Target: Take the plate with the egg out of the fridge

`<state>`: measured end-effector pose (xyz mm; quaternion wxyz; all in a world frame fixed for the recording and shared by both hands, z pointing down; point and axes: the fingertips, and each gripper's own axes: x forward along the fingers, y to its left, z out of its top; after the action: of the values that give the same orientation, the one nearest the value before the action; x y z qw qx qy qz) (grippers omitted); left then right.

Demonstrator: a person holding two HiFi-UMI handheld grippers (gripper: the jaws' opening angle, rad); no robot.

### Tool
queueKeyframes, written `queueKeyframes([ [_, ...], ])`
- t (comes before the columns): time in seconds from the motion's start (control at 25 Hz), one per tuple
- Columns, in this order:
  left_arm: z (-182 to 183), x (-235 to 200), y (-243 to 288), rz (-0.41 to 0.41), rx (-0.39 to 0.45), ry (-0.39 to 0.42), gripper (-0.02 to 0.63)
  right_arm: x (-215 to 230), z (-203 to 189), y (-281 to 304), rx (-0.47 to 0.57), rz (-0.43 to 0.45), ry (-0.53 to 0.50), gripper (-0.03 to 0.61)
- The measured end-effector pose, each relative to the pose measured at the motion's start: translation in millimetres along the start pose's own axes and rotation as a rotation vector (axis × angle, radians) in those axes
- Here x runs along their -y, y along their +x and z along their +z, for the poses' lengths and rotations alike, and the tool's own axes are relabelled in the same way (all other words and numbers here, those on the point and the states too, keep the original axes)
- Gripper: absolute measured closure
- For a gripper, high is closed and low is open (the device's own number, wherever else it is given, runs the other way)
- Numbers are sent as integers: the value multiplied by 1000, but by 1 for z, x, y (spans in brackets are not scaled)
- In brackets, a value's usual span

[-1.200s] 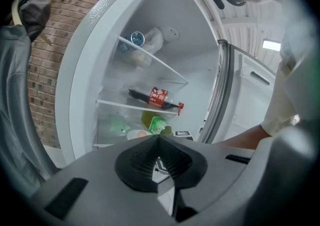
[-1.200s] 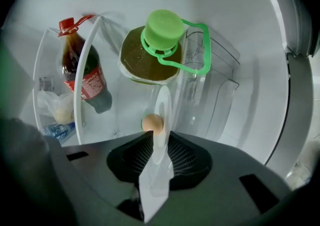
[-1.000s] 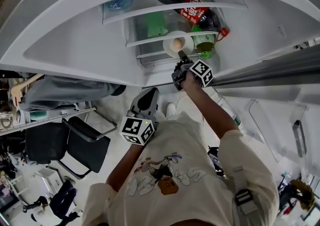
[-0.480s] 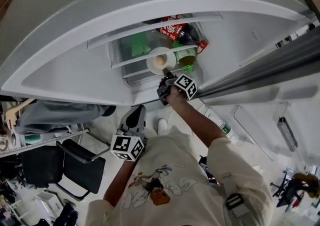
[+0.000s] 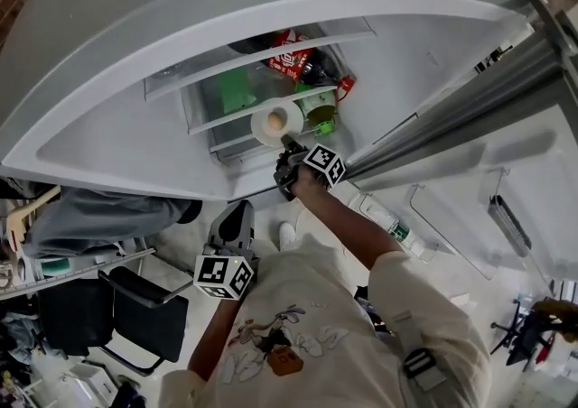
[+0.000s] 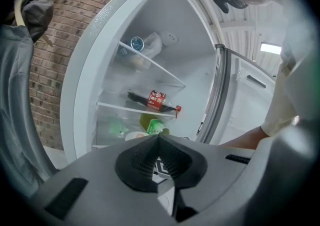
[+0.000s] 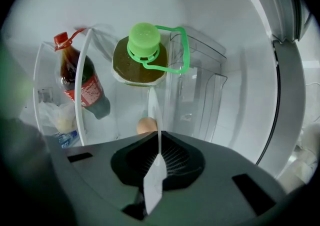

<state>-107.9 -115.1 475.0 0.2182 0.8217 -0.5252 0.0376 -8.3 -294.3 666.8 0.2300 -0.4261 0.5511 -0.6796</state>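
Right gripper [image 5: 287, 150] was clamped on the rim of the plate [image 5: 268, 125] at frame centre in the head view, at the fridge [image 5: 135, 131] opening. The egg [image 5: 277, 116] sat on it. In the right gripper view the plate [image 7: 152, 104] ran edge-on between the jaws, egg [image 7: 145, 125] on its left. Left gripper [image 5: 233, 215], lower centre-left, had its jaws together and nothing in them.
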Motion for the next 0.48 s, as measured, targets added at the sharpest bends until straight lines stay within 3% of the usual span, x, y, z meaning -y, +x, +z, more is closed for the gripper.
queueKeyframes([
  [0.48, -5, 7, -7, -7, 1, -1, 604, -1, -3, -15, -19, 29, 0, 558],
])
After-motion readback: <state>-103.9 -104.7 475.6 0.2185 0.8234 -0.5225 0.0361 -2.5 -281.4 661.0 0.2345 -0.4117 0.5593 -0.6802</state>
